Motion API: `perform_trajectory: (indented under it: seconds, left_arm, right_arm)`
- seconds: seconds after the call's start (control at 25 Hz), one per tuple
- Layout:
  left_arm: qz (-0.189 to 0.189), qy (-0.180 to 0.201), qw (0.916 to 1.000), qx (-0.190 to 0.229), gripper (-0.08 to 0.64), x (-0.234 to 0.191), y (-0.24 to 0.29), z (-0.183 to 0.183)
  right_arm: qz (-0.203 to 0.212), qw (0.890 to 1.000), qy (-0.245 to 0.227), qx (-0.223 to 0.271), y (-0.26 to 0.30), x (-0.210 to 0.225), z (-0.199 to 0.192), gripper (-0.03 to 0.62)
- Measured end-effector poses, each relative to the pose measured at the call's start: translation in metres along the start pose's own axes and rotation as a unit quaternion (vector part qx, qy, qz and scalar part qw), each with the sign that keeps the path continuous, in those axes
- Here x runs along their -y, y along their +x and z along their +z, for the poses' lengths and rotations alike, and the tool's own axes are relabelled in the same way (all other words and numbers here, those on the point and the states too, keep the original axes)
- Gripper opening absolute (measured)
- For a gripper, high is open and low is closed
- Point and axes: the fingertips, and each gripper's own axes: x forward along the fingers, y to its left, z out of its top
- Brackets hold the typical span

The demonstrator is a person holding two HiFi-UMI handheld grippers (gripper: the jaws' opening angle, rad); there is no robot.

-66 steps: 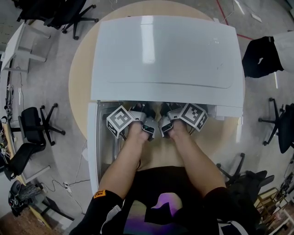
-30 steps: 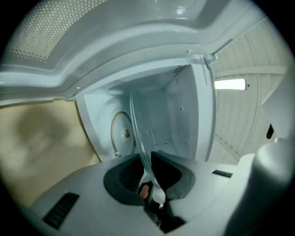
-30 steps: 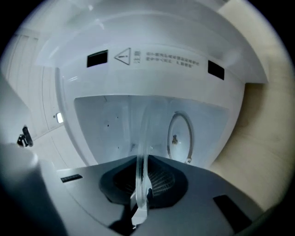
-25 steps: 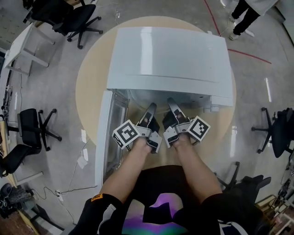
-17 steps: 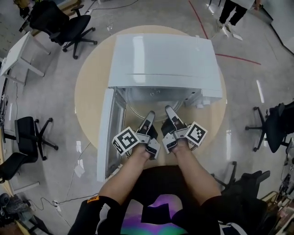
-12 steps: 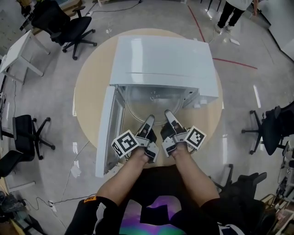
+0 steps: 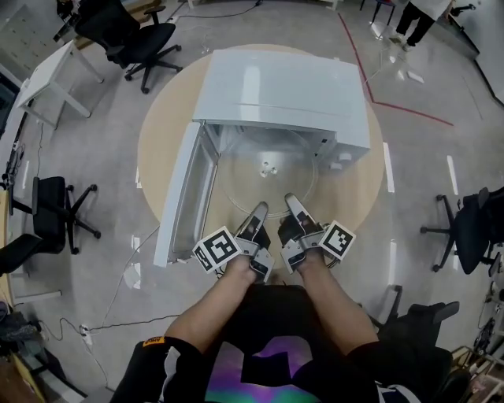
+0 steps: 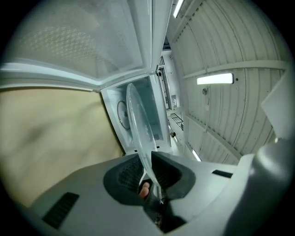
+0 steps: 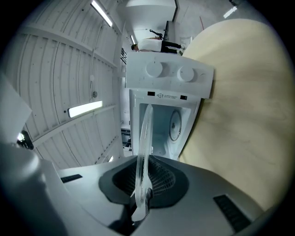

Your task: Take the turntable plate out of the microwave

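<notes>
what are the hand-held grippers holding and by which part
The glass turntable plate, by its near rim: the left hand-held gripper and the right hand-held gripper each clamp that edge.

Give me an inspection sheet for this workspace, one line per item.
surface: round wooden table, bearing the microwave.
job's things: white microwave, its door swung open to the left; clear glass turntable plate held roughly level in front of the cavity, mostly out.
clutter: nothing seen.
grippers: left gripper and right gripper side by side, each shut on the turntable plate's near rim.
cables: a thin cable on the floor at the left.
surroundings: black office chairs, a white desk, a person standing at the far right.
</notes>
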Motion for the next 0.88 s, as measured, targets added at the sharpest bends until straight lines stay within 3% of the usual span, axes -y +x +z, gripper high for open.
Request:
perform_trajectory:
  seconds: [0.44, 0.88]
  left_arm:
    - [0.013, 0.004, 0.9997, 0.019, 0.094, -0.004, -0.054, -0.084]
    - [0.052, -0.013, 0.9985, 0.013, 0.094, -0.051, -0.07, -0.126]
  right_arm:
    - [0.003, 1.0, 0.01, -0.023, -0.093, 0.004, -0.027, 0.041]
    - [-0.036, 0.998, 0.038, -0.033, -0.135, 0.055, -0.044, 0.041]
